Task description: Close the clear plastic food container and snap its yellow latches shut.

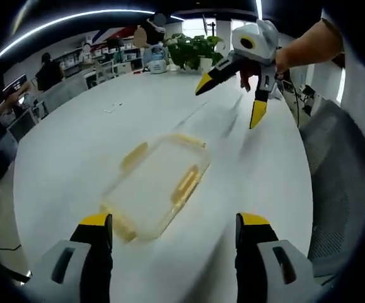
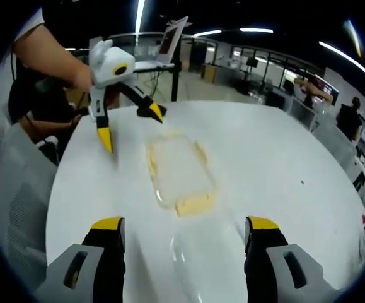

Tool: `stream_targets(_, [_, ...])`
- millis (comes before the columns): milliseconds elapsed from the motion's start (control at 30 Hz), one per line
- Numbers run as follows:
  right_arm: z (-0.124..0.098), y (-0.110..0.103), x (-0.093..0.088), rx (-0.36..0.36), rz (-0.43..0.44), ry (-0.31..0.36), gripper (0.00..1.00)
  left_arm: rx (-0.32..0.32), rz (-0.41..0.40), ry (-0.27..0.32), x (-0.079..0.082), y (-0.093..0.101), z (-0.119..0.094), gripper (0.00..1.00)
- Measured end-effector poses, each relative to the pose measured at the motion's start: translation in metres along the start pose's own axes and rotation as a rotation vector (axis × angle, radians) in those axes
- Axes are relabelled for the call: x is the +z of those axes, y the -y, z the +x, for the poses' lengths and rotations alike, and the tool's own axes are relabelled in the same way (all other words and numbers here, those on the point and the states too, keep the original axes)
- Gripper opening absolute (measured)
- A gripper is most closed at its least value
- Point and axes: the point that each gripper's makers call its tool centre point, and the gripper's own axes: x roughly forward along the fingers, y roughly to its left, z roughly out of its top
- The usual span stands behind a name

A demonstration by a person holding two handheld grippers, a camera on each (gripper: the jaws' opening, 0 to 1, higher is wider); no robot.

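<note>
The big round white desk (image 1: pixel 75 158) is smooth. On its middle lies the flat clear plastic food container (image 1: pixel 160 184) with yellow latches (image 1: pixel 185 183). The left claw (image 1: pixel 173 230) and right claw (image 2: pixel 185 237) hang wide open above the desk, holding nothing.

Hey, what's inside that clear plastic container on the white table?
The clear plastic container looks empty: the white table shows through its walls. Motion blur hides fine detail, so something small or transparent could go unseen. Both claws hover apart from it.
</note>
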Motion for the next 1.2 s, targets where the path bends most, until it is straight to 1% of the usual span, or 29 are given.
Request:
stream_targets(133, [0.003,-0.002,-0.001,0.008,0.000,-0.007,0.78,0.003,0.004,-0.010,-0.002,-0.007,0.000,0.80])
stream_targets(333, [0.009,-0.003,-0.002,0.021,-0.008,-0.018,0.78,-0.005,0.021,-0.029,-0.005,-0.013,0.002,0.79])
stream_targets(700, [0.018,-0.001,0.005,0.037,-0.040,-0.035,0.78,-0.022,0.057,-0.061,-0.009,-0.022,0.004,0.78])
stream_targets(867, [0.023,-0.001,0.006,0.055,-0.067,-0.057,0.78,-0.028,0.076,-0.072,-0.009,-0.026,0.005,0.78])
stream_targets(933, [0.025,-0.002,0.005,0.065,-0.081,-0.070,0.78,-0.027,0.095,-0.086,-0.009,-0.028,0.006,0.78])
stream_targets(1100, [0.030,-0.003,0.005,0.082,-0.105,-0.092,0.78,-0.041,0.137,-0.091,-0.009,-0.027,0.009,0.77])
stream_targets(1200, [0.035,-0.004,0.005,0.096,-0.119,-0.110,0.78,-0.040,0.134,-0.098,-0.013,-0.030,0.010,0.77])
